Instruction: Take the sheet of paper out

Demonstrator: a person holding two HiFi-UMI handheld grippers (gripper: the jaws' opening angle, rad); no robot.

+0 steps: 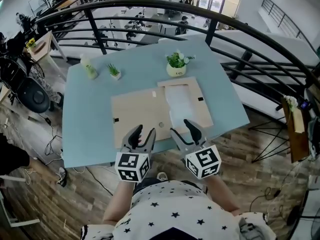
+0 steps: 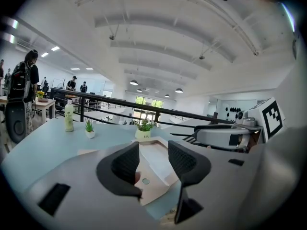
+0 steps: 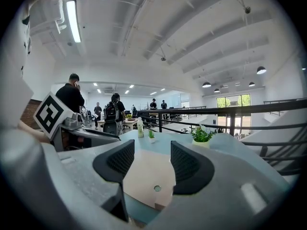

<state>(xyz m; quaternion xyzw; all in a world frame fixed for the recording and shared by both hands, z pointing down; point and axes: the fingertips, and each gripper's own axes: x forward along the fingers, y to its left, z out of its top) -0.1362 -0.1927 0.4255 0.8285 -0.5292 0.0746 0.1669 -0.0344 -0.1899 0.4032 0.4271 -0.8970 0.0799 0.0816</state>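
Hovering before the wooden frame (image 1: 137, 115), we hold left gripper (image 1: 143, 133) and right gripper (image 1: 182, 128) wide, empty. It looks like the approach step. The sheet of paper (image 1: 178, 101) lies inside the frame, so next we need to pinch its near edge.

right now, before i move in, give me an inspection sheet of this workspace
surface: light blue table, mostly bare.
job's things: white sheet of paper lying on the right part of an opened wooden frame; untouched.
clutter: potted plant behind the frame; small plant and bottle at the far left.
grippers: left tongs and right tongs both open, empty, hovering at the table's near edge.
cables: loose cables on the wooden floor left of the table; none seen on the table.
surroundings: black railing beyond the table; people standing further off.
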